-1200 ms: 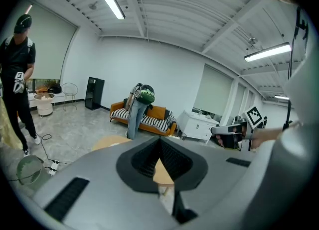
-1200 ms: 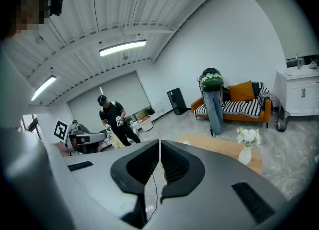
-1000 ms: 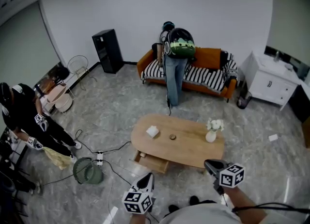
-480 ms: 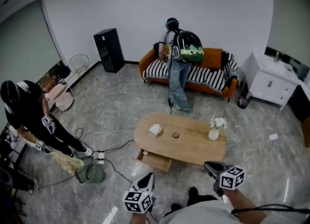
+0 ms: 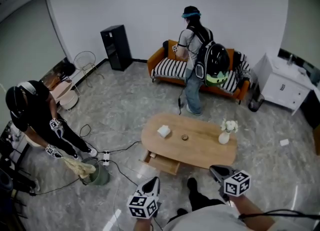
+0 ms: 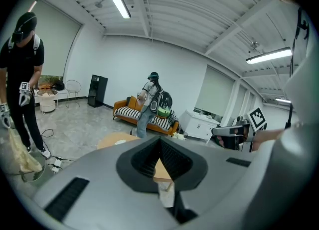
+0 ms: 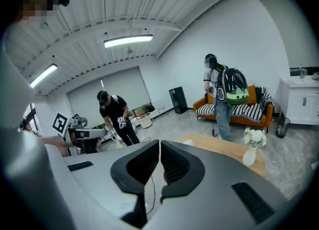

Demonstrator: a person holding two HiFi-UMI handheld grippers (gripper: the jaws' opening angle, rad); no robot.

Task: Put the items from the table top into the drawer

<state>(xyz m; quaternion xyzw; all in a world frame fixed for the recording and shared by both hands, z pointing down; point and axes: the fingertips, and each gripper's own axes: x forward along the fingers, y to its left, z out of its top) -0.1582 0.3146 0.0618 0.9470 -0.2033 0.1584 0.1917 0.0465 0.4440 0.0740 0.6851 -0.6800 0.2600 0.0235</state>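
Both tongs closed and empty, left tongs (image 5: 152,180) and right tongs (image 5: 214,169) near oval table (image 5: 202,151).

Open drawer (image 5: 162,163) unobstructed; vase (image 5: 224,137) stands at table (image 5: 200,147) right end.

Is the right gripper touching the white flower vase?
Apart. The right gripper view shows the right gripper shut and empty, well short of the vase, with bare tabletop between them.

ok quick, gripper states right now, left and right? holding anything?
Left gripper: closed, jaw tips together, holding nothing.
Right gripper: closed, holding nothing.
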